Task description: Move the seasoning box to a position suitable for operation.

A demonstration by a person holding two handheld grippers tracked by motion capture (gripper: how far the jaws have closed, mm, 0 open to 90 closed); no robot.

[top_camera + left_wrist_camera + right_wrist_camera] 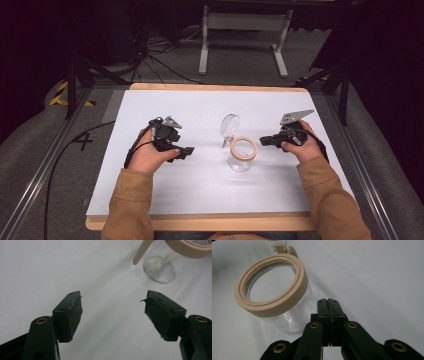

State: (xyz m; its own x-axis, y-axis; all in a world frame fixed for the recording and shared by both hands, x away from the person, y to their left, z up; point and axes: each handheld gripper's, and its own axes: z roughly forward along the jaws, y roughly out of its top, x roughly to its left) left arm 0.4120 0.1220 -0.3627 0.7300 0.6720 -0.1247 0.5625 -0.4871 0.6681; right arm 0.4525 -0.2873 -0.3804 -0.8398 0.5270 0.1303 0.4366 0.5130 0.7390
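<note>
Clear glass jar [242, 155] standing upright mid-bench on the white sheet [200, 190], beige rim [272, 285] open to the top, round clear lid [230, 125] swung back on its hinge at the far side and leaning over the far-left edge. Left gripper [184, 150] resting left of the jar, well apart from it, jaws released and spread wide with nothing between the pads [75, 312]. Right gripper [264, 141] lying just right of the rim, jaws clenched flat together on nothing, tips close beside the glass wall. Light, tall, smooth and top-heavy with that lid hanging back: likely to tip or skate across the sheet under any sideways nudge from the closed right tips. Likely to slip, too, under a pinch on the bare curved glass rather than the rim. Lid free on its hinge, so apt to flop shut or swing if the jar jolts. Contents, if any, impossible to tell.
</note>
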